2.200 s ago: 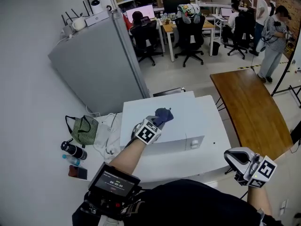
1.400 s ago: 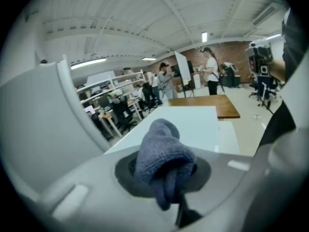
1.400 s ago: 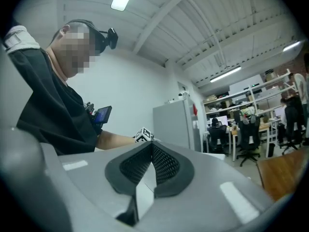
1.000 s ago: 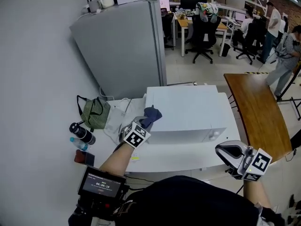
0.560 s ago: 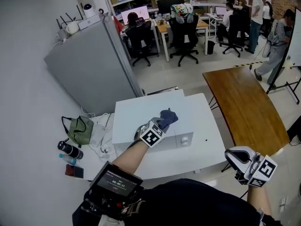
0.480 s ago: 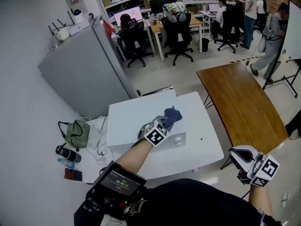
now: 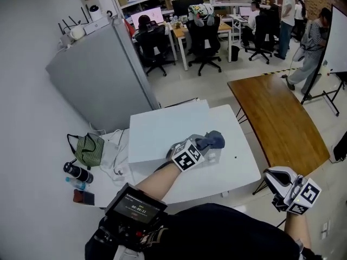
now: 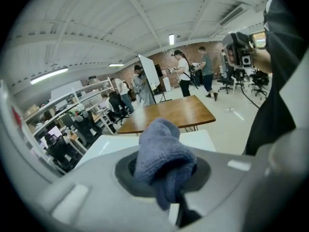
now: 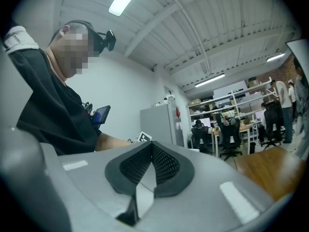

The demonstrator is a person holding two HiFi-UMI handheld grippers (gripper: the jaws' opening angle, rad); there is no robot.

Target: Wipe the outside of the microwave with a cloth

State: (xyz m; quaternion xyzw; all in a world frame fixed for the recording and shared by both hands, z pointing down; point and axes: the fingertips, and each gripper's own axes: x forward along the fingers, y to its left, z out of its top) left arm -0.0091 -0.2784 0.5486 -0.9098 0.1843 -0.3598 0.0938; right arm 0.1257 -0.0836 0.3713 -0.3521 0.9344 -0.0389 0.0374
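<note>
The white microwave (image 7: 160,131) stands on a white table (image 7: 238,169). My left gripper (image 7: 205,144) is shut on a bunched blue cloth (image 7: 213,140) and presses it at the microwave's front right corner. In the left gripper view the cloth (image 8: 161,156) fills the gap between the jaws and hides their tips. My right gripper (image 7: 274,177) hangs low at the right, off the table's edge and away from the microwave. Its dark pads (image 9: 164,166) meet with nothing between them.
A grey refrigerator (image 7: 100,75) stands behind the microwave on the left. A green bag (image 7: 87,148), a dark bottle (image 7: 77,173) and a phone lie at the table's left end. A wooden table (image 7: 276,118) is at the right. Office chairs and people are at the back.
My left gripper has carried the cloth rightward along the microwave's front edge, from its left part to its right corner. The right gripper has stayed low at the right.
</note>
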